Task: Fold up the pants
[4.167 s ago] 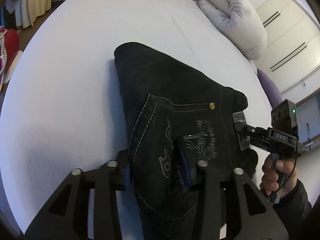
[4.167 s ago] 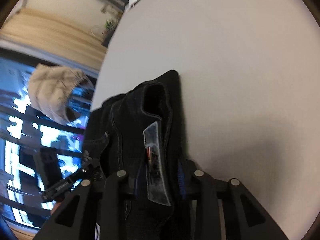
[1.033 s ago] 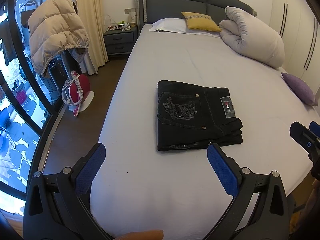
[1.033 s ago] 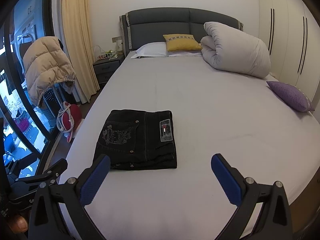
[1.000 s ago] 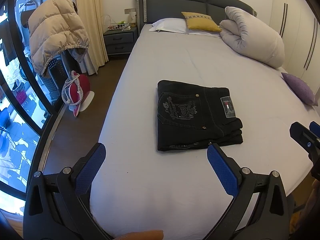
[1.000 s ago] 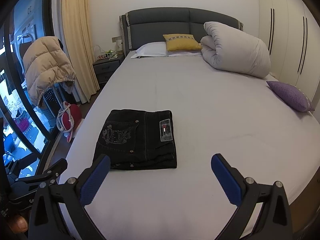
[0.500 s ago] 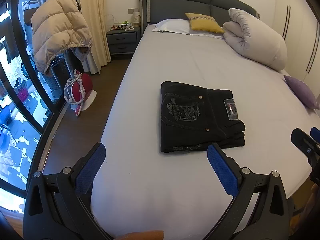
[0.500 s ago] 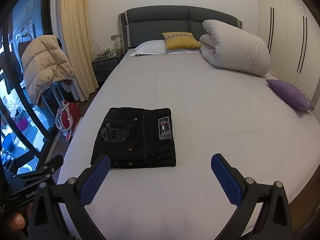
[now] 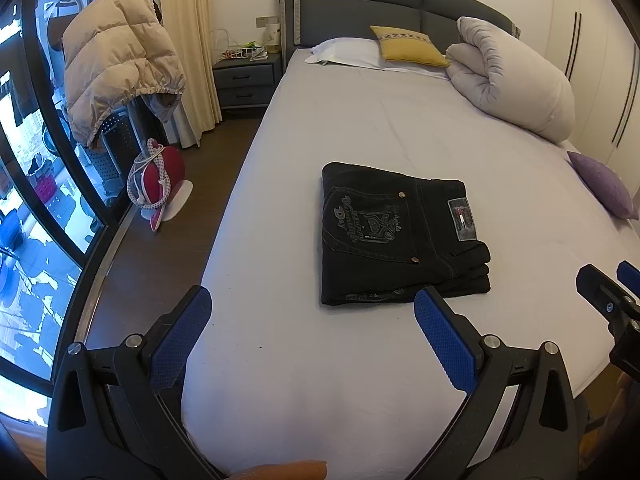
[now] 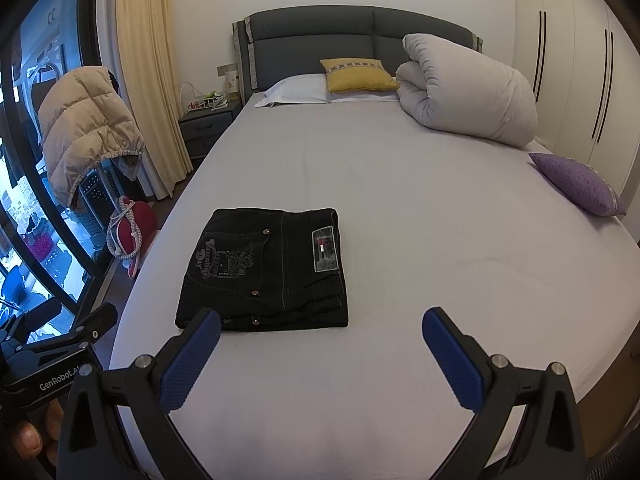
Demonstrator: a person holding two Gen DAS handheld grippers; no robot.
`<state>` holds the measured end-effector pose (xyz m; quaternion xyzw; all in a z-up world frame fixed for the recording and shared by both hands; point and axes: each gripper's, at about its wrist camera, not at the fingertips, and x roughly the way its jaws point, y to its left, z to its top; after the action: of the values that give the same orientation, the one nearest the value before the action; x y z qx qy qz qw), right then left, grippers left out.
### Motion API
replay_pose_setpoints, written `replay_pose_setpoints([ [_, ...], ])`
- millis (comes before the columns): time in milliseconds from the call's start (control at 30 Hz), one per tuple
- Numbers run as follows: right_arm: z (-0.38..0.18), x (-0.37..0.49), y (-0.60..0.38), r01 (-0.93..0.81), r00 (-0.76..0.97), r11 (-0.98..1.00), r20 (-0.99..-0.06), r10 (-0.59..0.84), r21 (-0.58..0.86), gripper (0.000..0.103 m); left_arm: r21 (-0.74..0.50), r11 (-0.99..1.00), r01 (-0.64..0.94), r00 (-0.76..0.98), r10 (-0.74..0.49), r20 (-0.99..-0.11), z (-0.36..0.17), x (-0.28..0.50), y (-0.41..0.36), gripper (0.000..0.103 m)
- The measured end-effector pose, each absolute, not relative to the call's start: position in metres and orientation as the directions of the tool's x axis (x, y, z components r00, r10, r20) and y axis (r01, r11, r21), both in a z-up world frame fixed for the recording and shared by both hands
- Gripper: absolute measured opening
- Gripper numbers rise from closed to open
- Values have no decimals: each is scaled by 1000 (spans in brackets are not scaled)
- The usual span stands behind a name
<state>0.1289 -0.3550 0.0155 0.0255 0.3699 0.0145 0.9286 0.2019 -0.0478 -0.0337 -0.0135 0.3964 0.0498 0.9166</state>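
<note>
Surface: a bed (image 9: 360, 380) with a smooth pale lilac-grey sheet, seen from its foot end in both wrist views.
Head of the bed: a dark grey padded headboard (image 10: 360, 36), a white pillow (image 10: 298, 90), a yellow cushion (image 10: 358, 74) and a rolled grey duvet (image 10: 468, 92).
Right edge of the bed: a purple cushion (image 10: 576, 184) lying by itself, well apart from the jeans.
Room, left side: a dark wood floor, a cream curtain (image 9: 188, 40), a grey nightstand (image 9: 246, 82), a beige puffer jacket (image 9: 116, 68) hung over a rack, and a red bag (image 9: 162, 178) on the floor beside the large window.
Room, right side: white wardrobe doors (image 10: 576, 60) with dark slot handles.
Black jeans (image 9: 400, 236): folded into a compact rectangle, lying flat towards the left side of the sheet, back pocket embroidery and brand patch facing up, the stacked layers showing at the near edge.
Left gripper (image 9: 312, 320): blue pads spread wide, nothing between them, held above the foot of the bed and apart from the jeans.
Right gripper (image 10: 320, 330): pads likewise spread wide and holding nothing, clear of the jeans.
Change over the last four seconds: both claws were closed on the denim then, close over the fabric; now they have let go and drawn back to the foot of the bed.
Change over the last second: only a slight drift in the viewpoint; the jeans lie as they did.
</note>
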Motion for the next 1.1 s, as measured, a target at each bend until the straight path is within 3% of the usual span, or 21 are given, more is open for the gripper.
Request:
replay_pose_setpoints([
  [1100,6,128,-359,-19,707,998,-705,55,58,103,9,994,-110,659,80,-748,-41,205,-44,103],
])
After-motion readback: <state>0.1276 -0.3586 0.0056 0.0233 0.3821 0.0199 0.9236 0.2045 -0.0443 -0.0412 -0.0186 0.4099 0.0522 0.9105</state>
